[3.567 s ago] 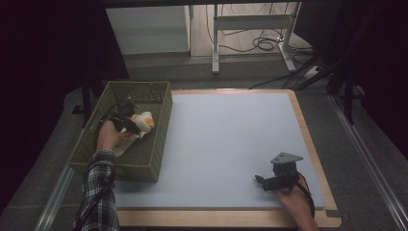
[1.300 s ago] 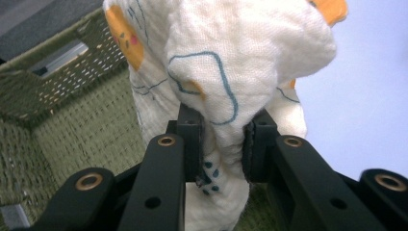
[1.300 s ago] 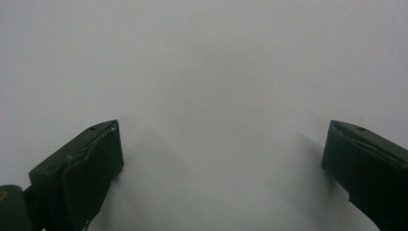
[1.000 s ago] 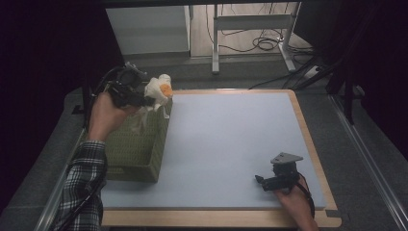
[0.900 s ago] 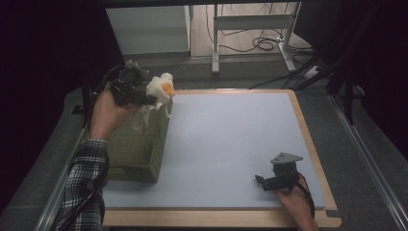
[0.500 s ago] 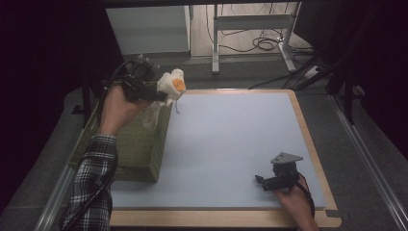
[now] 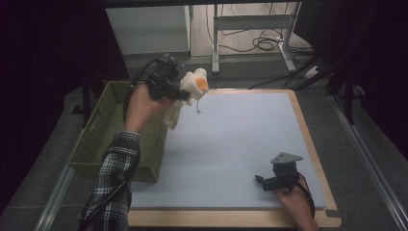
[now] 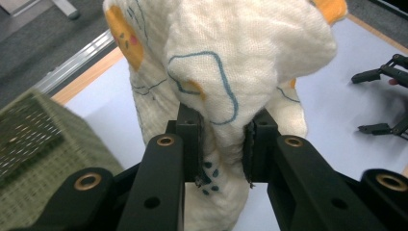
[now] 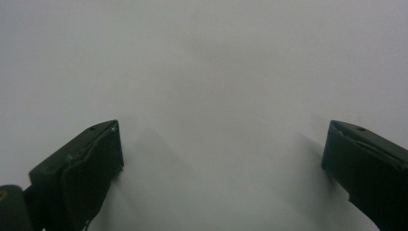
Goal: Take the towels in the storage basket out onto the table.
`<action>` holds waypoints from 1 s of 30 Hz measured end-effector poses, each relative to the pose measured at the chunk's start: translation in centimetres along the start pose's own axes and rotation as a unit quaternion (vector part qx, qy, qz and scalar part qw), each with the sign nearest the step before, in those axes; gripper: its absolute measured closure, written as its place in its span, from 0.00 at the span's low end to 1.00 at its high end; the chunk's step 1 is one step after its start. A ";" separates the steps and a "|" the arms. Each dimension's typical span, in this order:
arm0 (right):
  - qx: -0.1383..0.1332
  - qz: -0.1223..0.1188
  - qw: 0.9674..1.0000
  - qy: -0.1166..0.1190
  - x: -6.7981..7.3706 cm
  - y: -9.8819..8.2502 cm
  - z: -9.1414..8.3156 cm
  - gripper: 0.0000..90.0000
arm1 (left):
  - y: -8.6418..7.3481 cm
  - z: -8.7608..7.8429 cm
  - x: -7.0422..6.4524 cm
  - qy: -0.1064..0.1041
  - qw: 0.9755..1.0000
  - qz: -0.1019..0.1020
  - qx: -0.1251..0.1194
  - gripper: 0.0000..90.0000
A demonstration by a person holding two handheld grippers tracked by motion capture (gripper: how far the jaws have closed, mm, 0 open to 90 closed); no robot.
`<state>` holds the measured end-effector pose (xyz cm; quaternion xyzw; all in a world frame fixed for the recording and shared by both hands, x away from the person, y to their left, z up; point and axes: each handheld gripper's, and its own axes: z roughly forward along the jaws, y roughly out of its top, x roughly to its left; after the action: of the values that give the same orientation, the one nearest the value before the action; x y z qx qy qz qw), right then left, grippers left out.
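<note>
A pale grey-blue mat [image 7: 240, 144] covered a wood-edged desk [image 7: 312, 144] in a dim room. Beyond the desk lay a dark grey floor, the white metal legs of another table [image 7: 250, 21] and one tangle of black cables [image 7: 264, 43].

One olive-green mesh plastic basket [image 7: 101, 139] stood on the desk's left edge. One cream muslin cloth printed with orange shapes and blue outlines [image 7: 190, 91] hung in the air above the basket's far right corner and the mat's far left corner, clear of both.

There were two claws. The left claw [image 7: 180, 91], held up by a hand with a checked sleeve [image 7: 113, 178], was clamped on the cloth. In the left gripper view the two black pads [image 8: 190, 139] pinched a bunched fold of the cloth [image 8: 226, 72], which rose above them and drooped below.

The right claw [image 7: 263, 182] rested low over the mat near the desk's near right corner, well apart from the cloth. In the right gripper view its jaws stood wide apart, with nothing but bare mat [image 9: 216, 96] between them.
</note>
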<state>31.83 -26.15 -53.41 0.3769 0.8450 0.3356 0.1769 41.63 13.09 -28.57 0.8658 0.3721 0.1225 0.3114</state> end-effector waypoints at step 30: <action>-0.001 -0.001 1.000 -0.001 0.0 0.0 0.0 0.01 | -1.7 16.3 -5.3 -0.098 0.994 0.018 0.037 0.80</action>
<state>31.86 -26.15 -53.43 0.3762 0.8450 0.3359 0.1780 44.23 2.89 -42.25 0.8910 0.3287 0.0284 0.3120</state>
